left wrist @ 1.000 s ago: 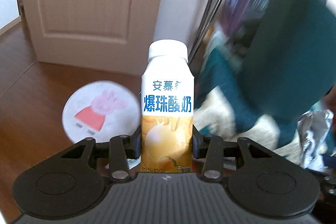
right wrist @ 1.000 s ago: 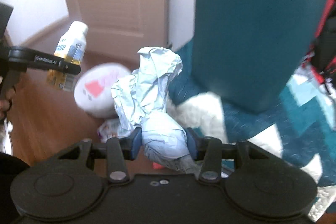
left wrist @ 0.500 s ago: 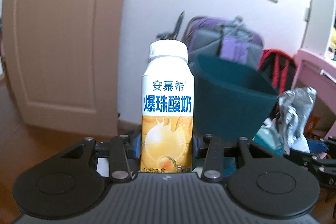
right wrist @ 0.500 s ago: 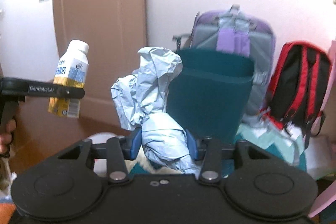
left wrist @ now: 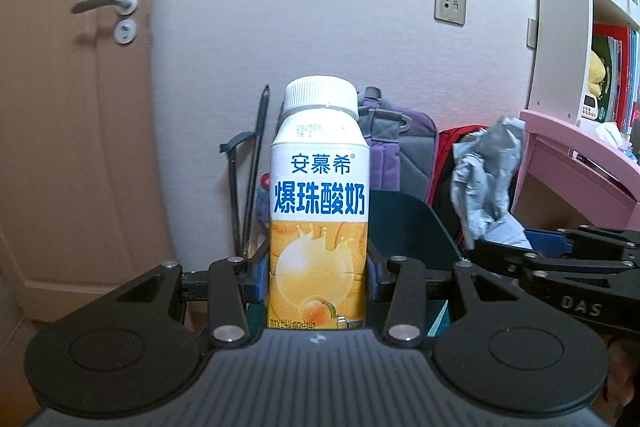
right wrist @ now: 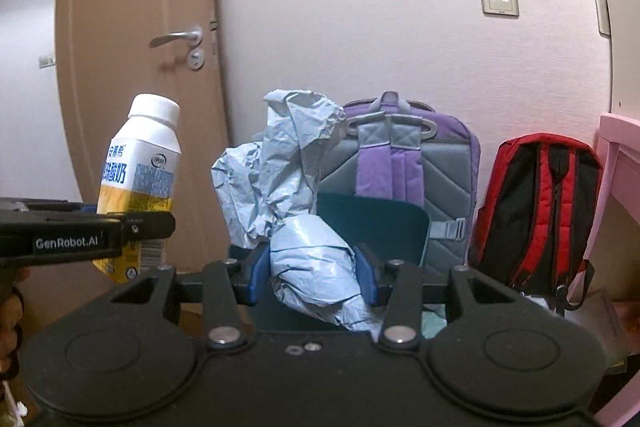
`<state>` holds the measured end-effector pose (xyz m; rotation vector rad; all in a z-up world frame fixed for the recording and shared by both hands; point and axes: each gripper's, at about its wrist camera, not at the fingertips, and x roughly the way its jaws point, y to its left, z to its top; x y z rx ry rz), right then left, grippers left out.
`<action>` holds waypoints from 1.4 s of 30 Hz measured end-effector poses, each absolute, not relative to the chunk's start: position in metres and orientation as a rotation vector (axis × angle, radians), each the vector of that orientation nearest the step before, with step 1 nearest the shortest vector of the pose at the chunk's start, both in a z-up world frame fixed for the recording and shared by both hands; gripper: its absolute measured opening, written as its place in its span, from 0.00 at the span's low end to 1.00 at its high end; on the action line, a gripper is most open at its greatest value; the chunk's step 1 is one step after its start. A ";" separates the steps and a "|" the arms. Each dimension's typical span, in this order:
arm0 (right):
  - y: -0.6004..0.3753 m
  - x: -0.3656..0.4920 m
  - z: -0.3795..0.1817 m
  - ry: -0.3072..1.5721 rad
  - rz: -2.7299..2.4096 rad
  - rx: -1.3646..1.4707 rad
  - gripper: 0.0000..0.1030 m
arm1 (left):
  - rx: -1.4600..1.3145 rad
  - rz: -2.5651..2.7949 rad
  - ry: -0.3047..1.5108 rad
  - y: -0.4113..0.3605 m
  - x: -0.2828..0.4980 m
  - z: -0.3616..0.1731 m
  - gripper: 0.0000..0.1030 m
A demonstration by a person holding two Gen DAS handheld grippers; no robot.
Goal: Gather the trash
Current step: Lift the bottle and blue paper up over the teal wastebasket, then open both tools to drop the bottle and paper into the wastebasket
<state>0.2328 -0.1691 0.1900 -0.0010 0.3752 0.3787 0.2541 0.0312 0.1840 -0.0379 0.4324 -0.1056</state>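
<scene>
Holding both loads high now: left gripper (left wrist: pixel 318 273) w/ jaws partly closed, clamped on the yogurt drink bottle (left wrist: pixel 319 219), centre frame; right gripper (right wrist: pixel 314 277) w/ jaws likewise pinching the crumpled blue-grey bag (right wrist: pixel 296 195). Both have risen from the floor since a sec ago; the teal bin (right wrist: pixel 372 223) sits just behind, lower centre, so the drop-in looks next.

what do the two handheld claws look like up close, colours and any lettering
Both are matte black with round discs on the linkage arms, silver pivot bolts and blue pads. The left claw has a ribbed grey top and white "GenRobot.AI" lettering on its side; the right claw shows "DAS" on its side.
</scene>
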 end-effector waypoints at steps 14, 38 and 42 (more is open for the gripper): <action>-0.166 0.329 0.168 0.476 0.322 0.042 0.43 | -0.013 -0.093 0.596 0.008 0.356 0.157 0.41; -0.166 0.386 0.120 0.630 0.313 0.030 0.47 | 0.015 -0.080 0.797 -0.010 0.419 0.096 0.44; -0.169 0.382 0.125 0.621 0.289 0.038 0.50 | 0.013 -0.068 0.766 -0.008 0.415 0.106 0.63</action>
